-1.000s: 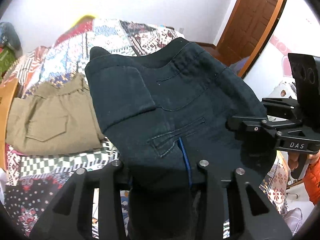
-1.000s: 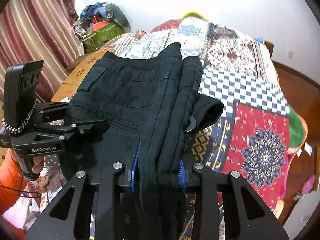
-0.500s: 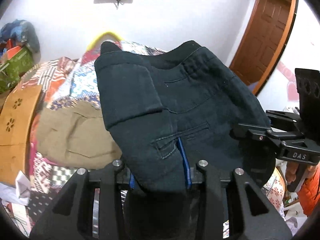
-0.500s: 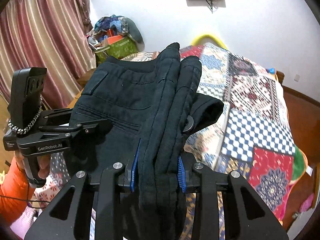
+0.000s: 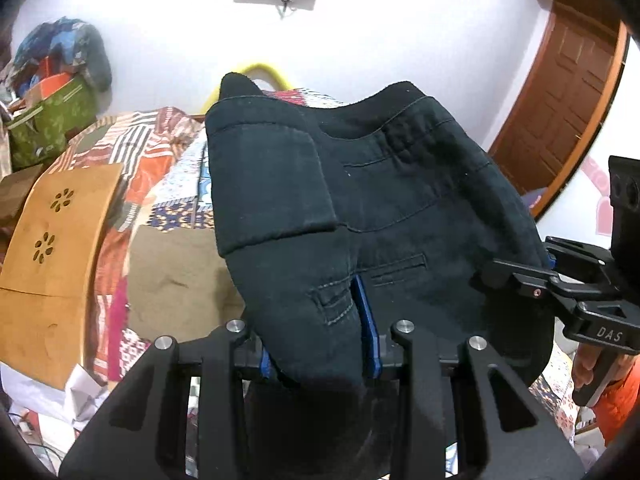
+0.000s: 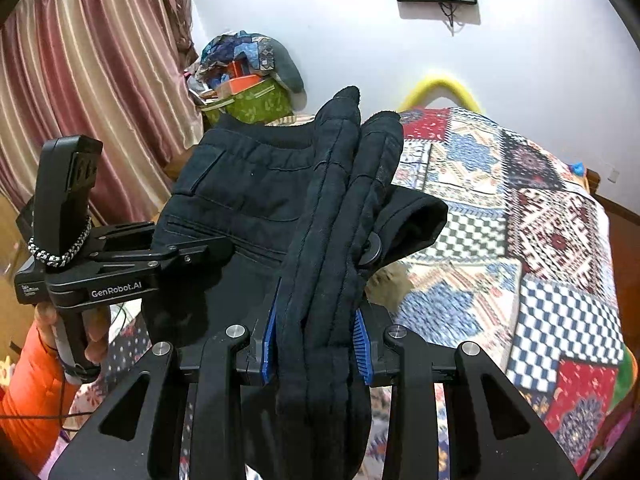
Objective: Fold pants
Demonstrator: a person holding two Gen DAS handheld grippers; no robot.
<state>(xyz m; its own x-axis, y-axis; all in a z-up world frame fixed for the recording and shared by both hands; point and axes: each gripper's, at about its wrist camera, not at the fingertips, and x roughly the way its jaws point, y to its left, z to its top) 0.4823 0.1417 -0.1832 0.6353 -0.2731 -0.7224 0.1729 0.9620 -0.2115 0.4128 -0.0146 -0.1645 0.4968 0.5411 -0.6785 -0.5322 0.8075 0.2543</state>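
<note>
Both grippers are clenched on the folded dark navy pants [image 5: 400, 216]: the left gripper [image 5: 320, 344] pinches a thick rounded fold of the soft, slightly fuzzy cloth between its blue ribbed pads, and the right gripper [image 6: 316, 340] grips a bundle of stacked seamed edges the same way. In the left wrist view the pants fill the centre, held up above the bed, with a squared flap of leg folded over at 11 o'clock, a stitched welt pocket near the middle, and the gathered waistband curving along the top toward 1 o'clock. The right gripper's black body enters that view at 3 o'clock, held by a hand in an orange sleeve [image 5: 616, 396]. In the right wrist view a round dark button [image 6: 372, 254] sits beside the gripped layers, and the left gripper reaches in from 9 o'clock. Under the pants lies a patchwork quilt [image 6: 520, 240] of checks and medallions covering the bed. A flat olive-khaki garment [image 5: 176, 276] rests on it at 8 o'clock in the left view, beside a curved wooden footboard [image 5: 56, 240] with petal cut-outs.
</note>
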